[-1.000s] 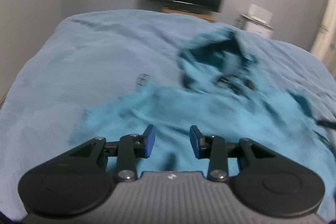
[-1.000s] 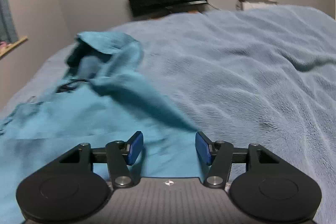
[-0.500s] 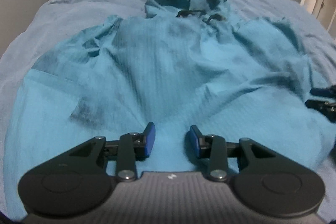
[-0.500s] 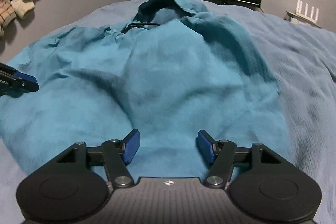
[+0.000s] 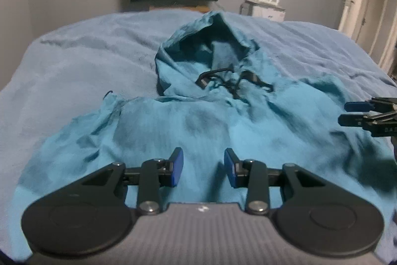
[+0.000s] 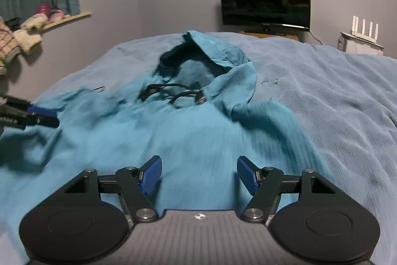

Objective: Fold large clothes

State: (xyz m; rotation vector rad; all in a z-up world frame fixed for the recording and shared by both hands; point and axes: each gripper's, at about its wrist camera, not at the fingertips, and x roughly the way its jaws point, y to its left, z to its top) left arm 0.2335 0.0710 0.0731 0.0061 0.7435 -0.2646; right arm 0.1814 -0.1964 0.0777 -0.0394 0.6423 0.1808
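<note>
The teal hoodie (image 5: 203,131) lay spread front-up on the blue bedspread (image 5: 74,61), hood (image 5: 211,41) toward the far wall and black drawstrings (image 5: 230,81) loose at the neck; it looked soft, limp, light and creased, likely to sag and drag on the fleecy cover, so the hem corners, shoulders or sleeve edges seemed the best places to pinch. No container was in view. The left gripper (image 5: 203,170) hung over the lower body with its 2 fingers partly apart and nothing between them, while the right gripper (image 6: 198,176) was opening wider, also empty.
</note>
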